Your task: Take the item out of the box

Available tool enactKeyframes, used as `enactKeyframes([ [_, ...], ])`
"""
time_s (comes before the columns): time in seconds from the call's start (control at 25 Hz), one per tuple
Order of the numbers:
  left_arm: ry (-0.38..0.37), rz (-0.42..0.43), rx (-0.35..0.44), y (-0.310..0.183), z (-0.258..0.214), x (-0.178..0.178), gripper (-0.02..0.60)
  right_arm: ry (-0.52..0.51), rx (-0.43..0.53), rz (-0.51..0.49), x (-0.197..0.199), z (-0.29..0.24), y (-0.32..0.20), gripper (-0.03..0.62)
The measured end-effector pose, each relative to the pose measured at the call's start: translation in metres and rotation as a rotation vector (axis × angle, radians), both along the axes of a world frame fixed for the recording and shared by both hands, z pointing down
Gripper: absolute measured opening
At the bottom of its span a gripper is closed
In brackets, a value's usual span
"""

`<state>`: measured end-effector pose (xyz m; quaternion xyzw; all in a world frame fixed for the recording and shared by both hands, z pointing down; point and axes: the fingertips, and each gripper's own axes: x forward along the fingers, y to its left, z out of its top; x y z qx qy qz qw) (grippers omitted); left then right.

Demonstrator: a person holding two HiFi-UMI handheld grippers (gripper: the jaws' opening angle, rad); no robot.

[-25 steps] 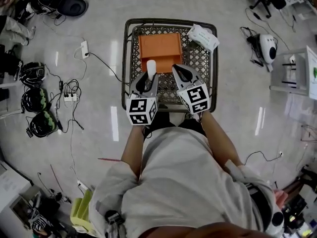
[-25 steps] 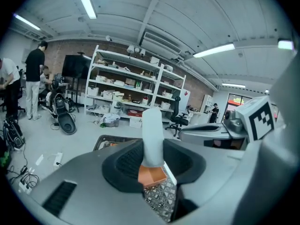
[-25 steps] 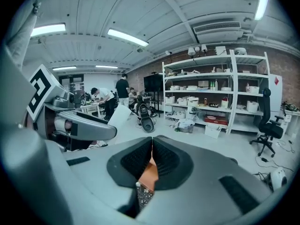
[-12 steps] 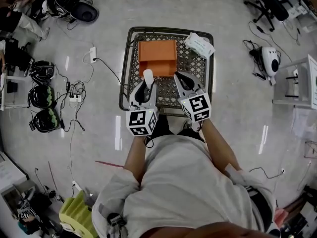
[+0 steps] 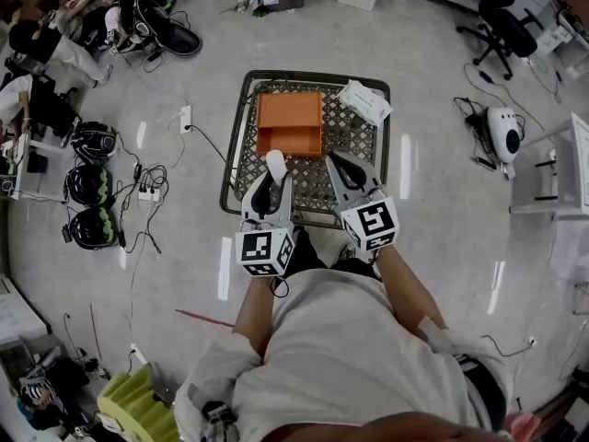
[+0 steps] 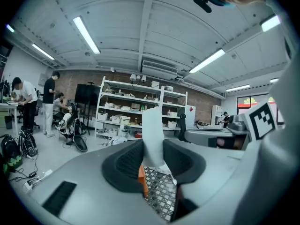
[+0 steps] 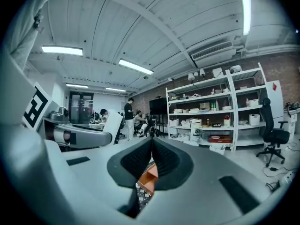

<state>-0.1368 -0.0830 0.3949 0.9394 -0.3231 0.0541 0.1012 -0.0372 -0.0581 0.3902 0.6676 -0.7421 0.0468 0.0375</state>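
Note:
An open orange box (image 5: 289, 122) lies on a metal mesh cart (image 5: 241, 155) in the head view. Its corner (image 7: 149, 174) shows between the jaws in the right gripper view. My left gripper (image 5: 269, 175) is shut on a white item (image 5: 274, 163) and holds it upright above the cart, just short of the box. In the left gripper view the white item (image 6: 153, 137) stands up between the black pads. My right gripper (image 5: 341, 170) is beside it, shut with nothing between its pads. In the left gripper view the right gripper's marker cube (image 6: 260, 118) shows at the right.
A white packet (image 5: 364, 102) lies on the cart's far right corner. Cables, a power strip (image 5: 141, 191) and helmets (image 5: 92, 226) lie on the floor to the left. An office chair (image 5: 508, 21) and a white device (image 5: 502, 127) are at the right. Shelves (image 7: 225, 111) and people stand around the room.
The head camera's view has widened, so cart and box look smaller and farther. Both grippers sit slightly lower in view, and the left still grips the white item.

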Motion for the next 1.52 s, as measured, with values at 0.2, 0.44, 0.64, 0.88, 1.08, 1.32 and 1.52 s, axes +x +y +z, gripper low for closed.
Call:
enactKeyframes([
  [0.2,0.058,-0.016,0.049,0.037,-0.027,0.009,0.132,0.015,0.074,0.007,0.01,-0.029,0.039,0.005],
  [0.44,0.101,-0.013,0.073,0.067,-0.049,0.017,0.132,0.093,0.148,0.003,0.016,-0.063,0.068,0.005],
  [0.64,0.119,0.006,0.114,0.079,-0.072,0.025,0.132,0.075,0.197,-0.008,0.016,-0.088,0.075,0.005],
  [0.88,0.139,0.013,0.152,0.077,-0.081,0.035,0.132,0.096,0.219,-0.02,0.018,-0.095,0.073,0.005],
  [1.08,0.15,0.006,0.17,0.075,-0.088,0.037,0.132,0.092,0.231,-0.022,0.018,-0.103,0.07,0.005],
  [1.32,0.136,-0.018,0.196,0.067,-0.092,0.037,0.132,0.096,0.239,-0.054,0.013,-0.105,0.063,0.003],
  [1.52,0.13,-0.027,0.196,0.065,-0.094,0.036,0.132,0.097,0.235,-0.06,0.016,-0.107,0.061,0.003],
])
